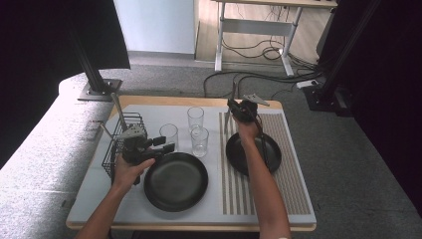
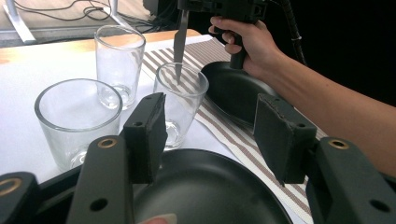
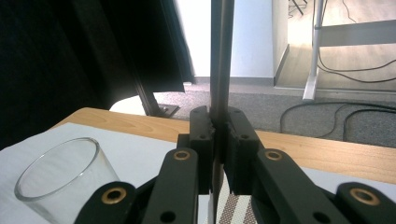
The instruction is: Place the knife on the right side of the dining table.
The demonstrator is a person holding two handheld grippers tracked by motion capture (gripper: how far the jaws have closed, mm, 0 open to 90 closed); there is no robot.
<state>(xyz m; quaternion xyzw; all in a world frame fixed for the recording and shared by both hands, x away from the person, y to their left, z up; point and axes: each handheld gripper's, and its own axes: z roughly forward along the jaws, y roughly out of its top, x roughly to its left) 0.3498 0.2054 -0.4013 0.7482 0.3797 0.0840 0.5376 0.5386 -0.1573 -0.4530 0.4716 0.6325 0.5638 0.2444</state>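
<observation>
Knife [image 3: 219,70] clamped between the closed fingers of the right gripper [image 3: 218,135], its handle rising above them and its blade [image 2: 179,44] hanging point-down below, the tip just over the nearest glass [image 2: 181,102], beside the small black plate [image 1: 254,152] on the striped mat [image 1: 291,164]. Left gripper [image 2: 210,135] with fingers spread and nothing between them, poised over the rim of the large black plate [image 1: 175,181]; two more glasses [image 2: 77,119] [image 2: 119,63] beyond its left finger, wire basket [image 1: 122,142] on the tabletop [image 1: 92,199] behind it
</observation>
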